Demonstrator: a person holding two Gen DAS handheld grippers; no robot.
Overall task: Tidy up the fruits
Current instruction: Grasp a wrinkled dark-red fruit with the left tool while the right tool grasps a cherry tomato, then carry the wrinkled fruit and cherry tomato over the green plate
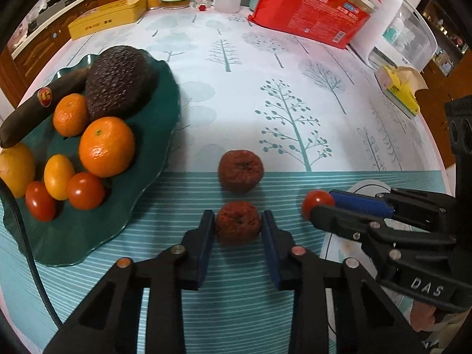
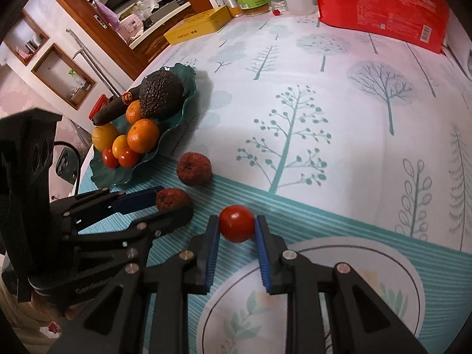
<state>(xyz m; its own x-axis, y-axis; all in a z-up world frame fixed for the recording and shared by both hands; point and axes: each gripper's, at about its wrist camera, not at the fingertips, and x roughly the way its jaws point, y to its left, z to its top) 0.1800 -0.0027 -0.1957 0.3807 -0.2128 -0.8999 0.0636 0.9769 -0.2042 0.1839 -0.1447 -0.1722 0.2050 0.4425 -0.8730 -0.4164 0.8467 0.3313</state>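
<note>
Now my left gripper clamps the wrinkled fruit beside the green dish, my right gripper pinches a tomato; squeezing harder could burst it.

black grippers, blue pads

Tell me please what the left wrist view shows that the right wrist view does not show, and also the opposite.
Only the left wrist view shows the yellow tissue pack and the white appliance with a clear container at the table's far right.

Only the right wrist view shows the wall niches and the kitchen counter behind the table, and the white plate's leaf pattern.

Both show the green plate with fruit, the left claw shut on a wrinkled brown fruit, the right claw shut on a tomato, and the second brown fruit.
</note>
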